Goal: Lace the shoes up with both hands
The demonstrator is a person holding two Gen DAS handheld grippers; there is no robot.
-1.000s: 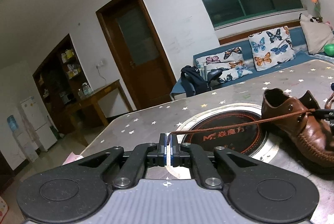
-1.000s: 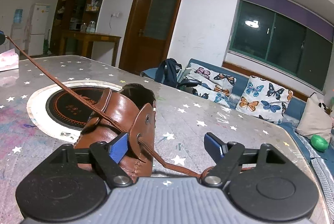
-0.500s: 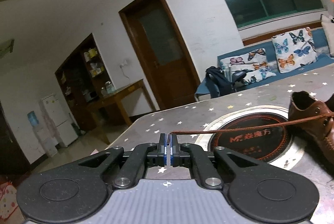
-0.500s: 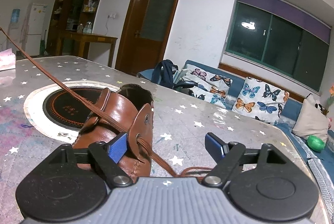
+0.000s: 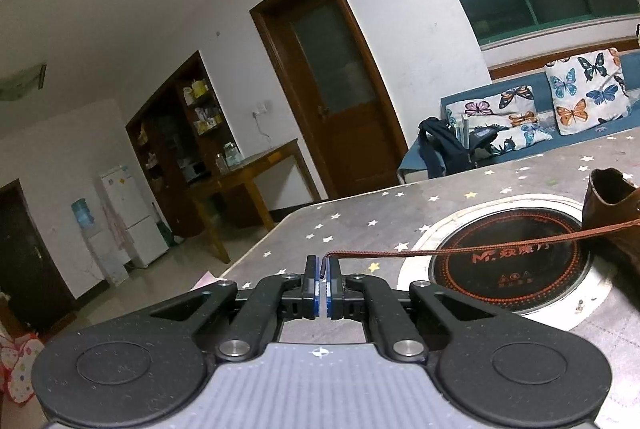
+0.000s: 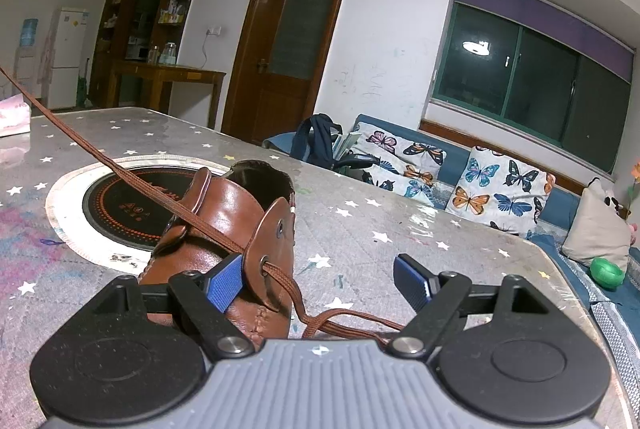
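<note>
Left gripper (image 5: 322,279) clamped tight on the lace (image 5: 460,251) tip, lace taut to the shoe (image 6: 224,229) on the table (image 6: 400,229). Right gripper (image 6: 318,279) wide open, holding nothing, one pad beside the eyelet flap. Risk: hard pulling could drag or tip the shoe, or slip the tip free; no containers.

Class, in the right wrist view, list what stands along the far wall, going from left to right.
Water dispenser → white fridge → shelf unit → wooden door → dark window.
</note>
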